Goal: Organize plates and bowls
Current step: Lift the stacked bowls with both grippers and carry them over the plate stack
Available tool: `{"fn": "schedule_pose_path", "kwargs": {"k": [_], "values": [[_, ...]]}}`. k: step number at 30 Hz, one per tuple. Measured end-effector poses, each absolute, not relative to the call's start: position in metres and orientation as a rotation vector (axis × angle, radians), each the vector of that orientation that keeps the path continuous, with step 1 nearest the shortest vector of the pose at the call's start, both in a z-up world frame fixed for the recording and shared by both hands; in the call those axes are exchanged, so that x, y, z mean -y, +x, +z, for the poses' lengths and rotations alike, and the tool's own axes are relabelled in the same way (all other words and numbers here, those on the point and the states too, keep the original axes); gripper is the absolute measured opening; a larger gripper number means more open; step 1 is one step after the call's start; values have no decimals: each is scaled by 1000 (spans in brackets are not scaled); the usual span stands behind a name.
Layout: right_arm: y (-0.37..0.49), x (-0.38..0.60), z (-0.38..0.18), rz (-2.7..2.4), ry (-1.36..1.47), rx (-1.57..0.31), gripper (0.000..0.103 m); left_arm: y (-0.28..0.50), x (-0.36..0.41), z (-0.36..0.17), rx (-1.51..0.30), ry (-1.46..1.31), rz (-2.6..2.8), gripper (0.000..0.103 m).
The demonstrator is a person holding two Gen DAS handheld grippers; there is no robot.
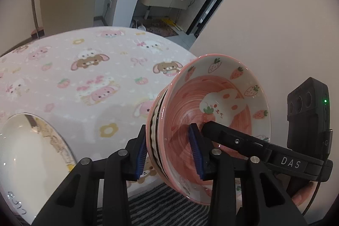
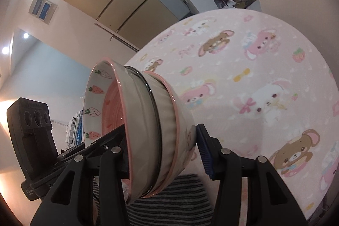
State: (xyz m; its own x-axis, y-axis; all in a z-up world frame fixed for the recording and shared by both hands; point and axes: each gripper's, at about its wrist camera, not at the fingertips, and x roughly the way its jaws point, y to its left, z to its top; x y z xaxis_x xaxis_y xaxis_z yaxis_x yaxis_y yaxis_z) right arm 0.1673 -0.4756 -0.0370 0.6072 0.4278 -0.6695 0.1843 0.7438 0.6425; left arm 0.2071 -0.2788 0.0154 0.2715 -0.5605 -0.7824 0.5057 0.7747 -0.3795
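Several nested bowls (image 1: 211, 120) hang tilted on edge above the cartoon-print tablecloth (image 1: 84, 77), and we hold them from both sides. In the left wrist view, a white plate (image 1: 31, 151) lies at lower left on the cloth; right of it our left gripper (image 1: 170, 151) clamps the stack's rim, one blue pad outside, one inside the strawberry-patterned top bowl. In the right wrist view, the stack (image 2: 148, 120) sits centre-left, and our right gripper (image 2: 165, 151) squeezes it across its walls, with striped fabric (image 2: 169, 204) below.
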Motion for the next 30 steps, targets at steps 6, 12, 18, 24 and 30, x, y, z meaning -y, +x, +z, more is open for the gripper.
{"fn": "schedule_pose_path", "kwargs": {"k": [6,12,18,24,30], "values": [[177,433,-7,221,688,-917,47,202,232,47,-1034,-81,-664,39],[189,384,9,284,626,-921,47,199,177,60,-1006,-137,-608,39],[197,340,13,353,602,-946,47,191,128,66,-986,-162,-547,39],[201,300,14,411,568,-980,47,185,87,67,-985,-182,-494,39],[208,268,4,458,558,-1006,47,179,54,62,-988,-205,-444,39]]}}
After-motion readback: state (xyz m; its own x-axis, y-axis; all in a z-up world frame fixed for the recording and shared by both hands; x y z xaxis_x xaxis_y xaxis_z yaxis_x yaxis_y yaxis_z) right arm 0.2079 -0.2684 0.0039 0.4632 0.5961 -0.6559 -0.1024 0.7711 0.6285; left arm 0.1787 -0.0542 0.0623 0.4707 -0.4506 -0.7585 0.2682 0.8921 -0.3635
